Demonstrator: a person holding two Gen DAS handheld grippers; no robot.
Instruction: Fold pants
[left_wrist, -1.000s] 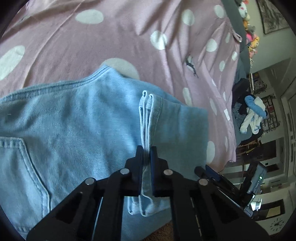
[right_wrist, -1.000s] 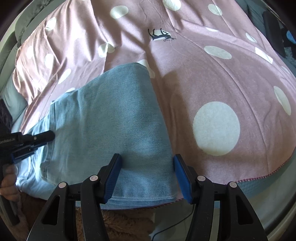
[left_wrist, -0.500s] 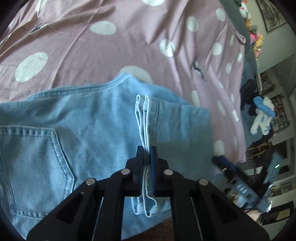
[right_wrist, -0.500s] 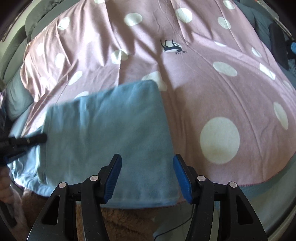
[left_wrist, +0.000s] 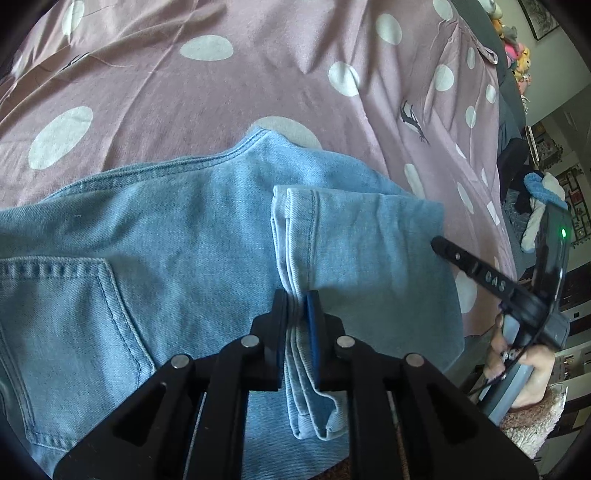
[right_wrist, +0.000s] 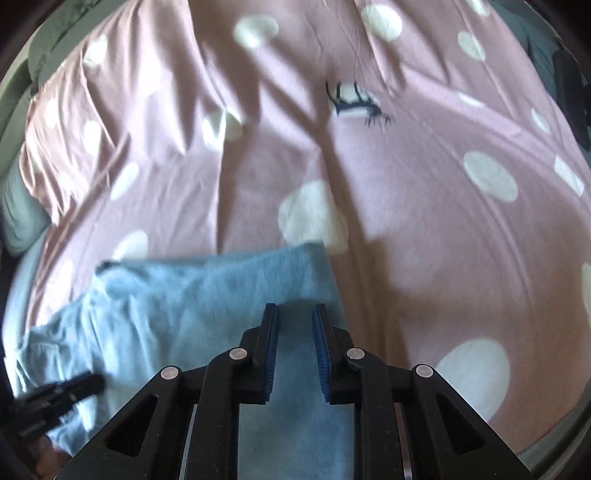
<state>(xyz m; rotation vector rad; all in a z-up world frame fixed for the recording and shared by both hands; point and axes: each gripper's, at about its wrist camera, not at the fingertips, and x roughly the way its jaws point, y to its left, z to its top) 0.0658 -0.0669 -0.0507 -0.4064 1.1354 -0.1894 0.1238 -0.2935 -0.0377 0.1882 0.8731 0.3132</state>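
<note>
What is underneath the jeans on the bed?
A pink bedspread with white dots lies under the jeans; one dot shows partly at their edge. What else they cover is hidden.

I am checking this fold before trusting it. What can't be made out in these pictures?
- Left wrist view: the left tool covers the hem ends of the jeans; its jaws are opening, and pad contact is unclear.
- Right wrist view: motion blur smears the jeans; whether the closing right tool pinches denim is hidden.
- Both views: the jeans' near edge is cut off by the frame.
</note>
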